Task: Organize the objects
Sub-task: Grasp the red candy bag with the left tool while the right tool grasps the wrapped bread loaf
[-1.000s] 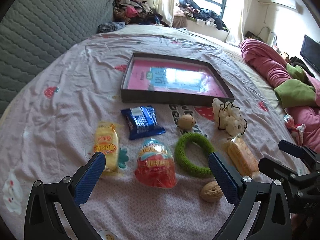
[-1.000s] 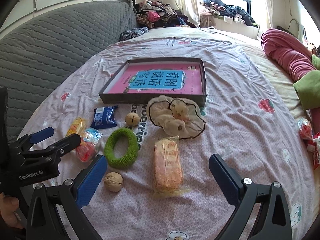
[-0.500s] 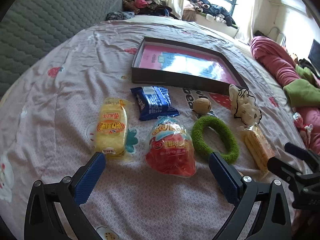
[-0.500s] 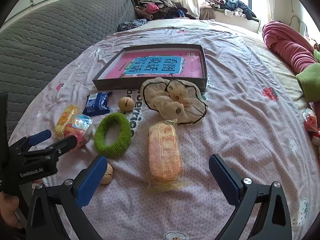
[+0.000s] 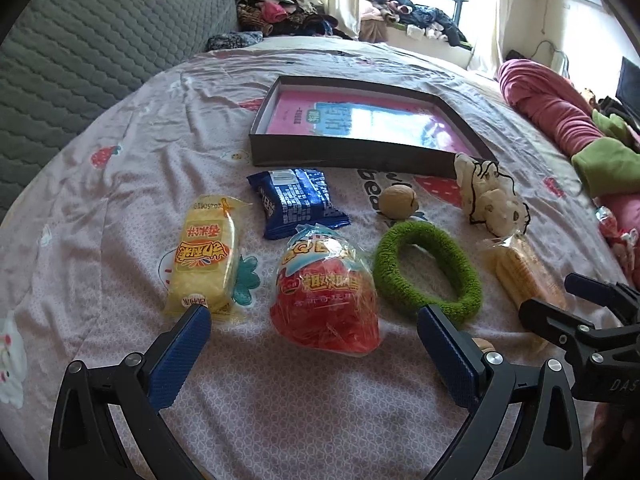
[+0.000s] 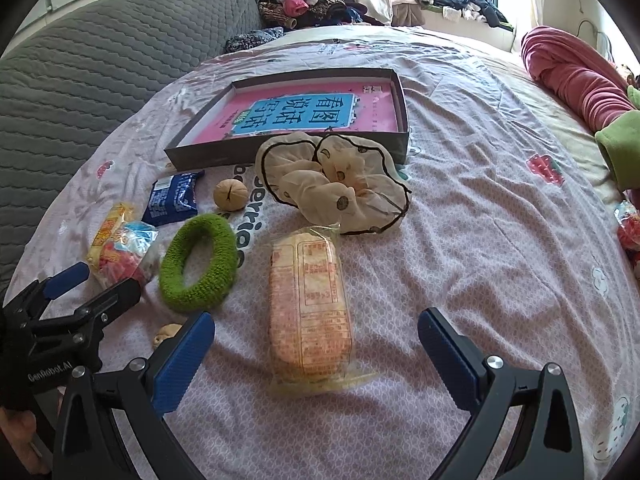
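Both tongs open: our left gripper (image 5: 314,346) frames the red snack bag (image 5: 326,298), light, crinkly, slippery; we'd pinch mid-body. Right gripper (image 6: 316,346) frames the cracker pack (image 6: 310,312).

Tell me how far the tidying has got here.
Nothing is sorted: the box holds only a pink sheet. Both grippers are open and empty, the left gripper over the red snack, the right gripper over the orange snack. Every item remains on the bed.

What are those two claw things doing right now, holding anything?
Left gripper: open, holding nothing, above the red snack bag.
Right gripper: open, holding nothing, above the orange cracker pack.
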